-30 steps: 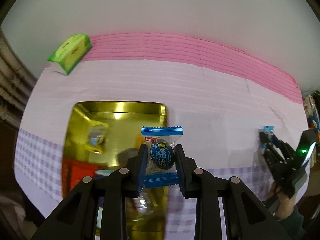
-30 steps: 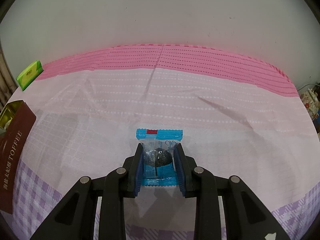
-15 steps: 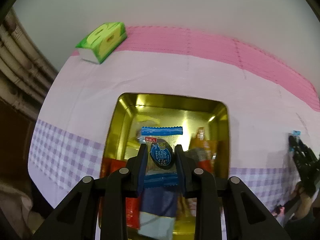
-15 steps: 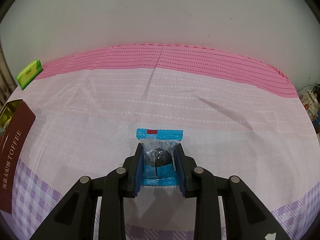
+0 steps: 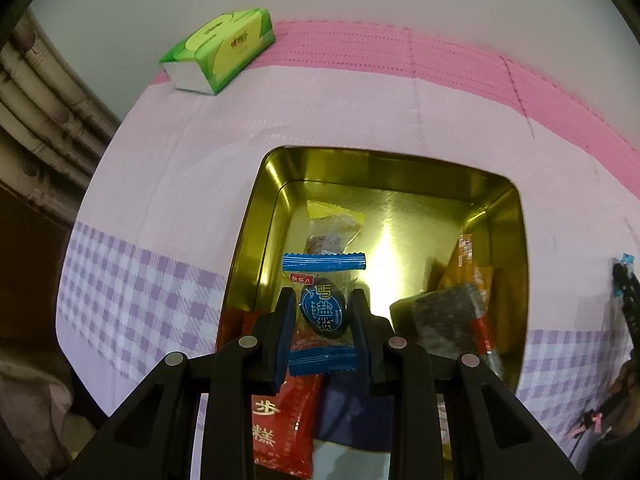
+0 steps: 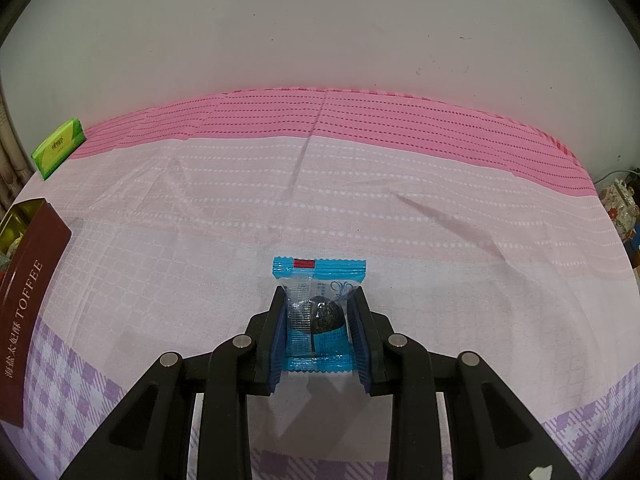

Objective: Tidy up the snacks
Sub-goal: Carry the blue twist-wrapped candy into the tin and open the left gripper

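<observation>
My left gripper [image 5: 320, 312] is shut on a blue-wrapped dark candy [image 5: 322, 310] and hangs over the open gold tin [image 5: 384, 184]. Inside the tin lie several snack packets, among them a red one [image 5: 280, 424] and a dark block [image 5: 444, 316]. In the right wrist view my right gripper [image 6: 318, 312] is shut on a second blue-wrapped candy [image 6: 320, 280] that rests on the pink tablecloth [image 6: 360, 208]. That same gripper shows small at the right edge of the left wrist view [image 5: 624, 280]. The tin's brown side [image 6: 28, 304] reads TOFFEE at the left.
A green tissue pack [image 5: 218, 54] lies at the back left of the table, also visible as the tissue pack [image 6: 58, 148] in the right wrist view. A white wall stands behind the table. Patterned fabric [image 5: 36, 128] hangs off the left edge.
My left gripper has carried its candy leftward and lower, from beside the tin to above its inside. The right gripper and its candy have stayed put.
</observation>
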{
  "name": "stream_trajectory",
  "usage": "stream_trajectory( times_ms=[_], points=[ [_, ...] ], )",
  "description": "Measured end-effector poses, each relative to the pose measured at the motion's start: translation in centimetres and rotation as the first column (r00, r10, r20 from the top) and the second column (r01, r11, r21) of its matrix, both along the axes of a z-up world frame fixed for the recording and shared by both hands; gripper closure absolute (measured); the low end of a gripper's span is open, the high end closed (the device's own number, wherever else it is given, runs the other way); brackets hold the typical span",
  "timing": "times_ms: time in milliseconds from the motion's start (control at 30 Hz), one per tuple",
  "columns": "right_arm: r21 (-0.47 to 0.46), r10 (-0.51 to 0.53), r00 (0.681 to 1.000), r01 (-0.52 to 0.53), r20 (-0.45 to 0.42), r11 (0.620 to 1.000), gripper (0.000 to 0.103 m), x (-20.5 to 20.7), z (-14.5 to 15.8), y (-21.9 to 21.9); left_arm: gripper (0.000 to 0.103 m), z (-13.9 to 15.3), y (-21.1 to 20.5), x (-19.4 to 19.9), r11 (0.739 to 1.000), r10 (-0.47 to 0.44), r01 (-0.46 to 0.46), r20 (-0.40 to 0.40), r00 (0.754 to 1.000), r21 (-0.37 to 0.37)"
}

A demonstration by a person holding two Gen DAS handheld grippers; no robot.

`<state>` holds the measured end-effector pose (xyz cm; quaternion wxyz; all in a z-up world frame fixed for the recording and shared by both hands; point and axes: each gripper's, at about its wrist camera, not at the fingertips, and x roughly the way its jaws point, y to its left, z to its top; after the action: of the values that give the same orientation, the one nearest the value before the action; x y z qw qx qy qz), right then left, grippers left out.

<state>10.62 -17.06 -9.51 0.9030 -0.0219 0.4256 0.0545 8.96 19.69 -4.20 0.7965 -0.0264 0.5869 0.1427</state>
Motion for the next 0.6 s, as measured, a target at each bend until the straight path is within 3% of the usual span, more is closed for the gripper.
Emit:
stream_trajectory(
  times_ms=[600],
  points=[
    [-0.003,0.0,1.0,0.0,0.0,1.0,0.076,0.0,0.0,0.0,0.074,-1.3,0.2,0.2,0.999,-0.018,0.019,-0.033,0.999,0.034]
  ],
)
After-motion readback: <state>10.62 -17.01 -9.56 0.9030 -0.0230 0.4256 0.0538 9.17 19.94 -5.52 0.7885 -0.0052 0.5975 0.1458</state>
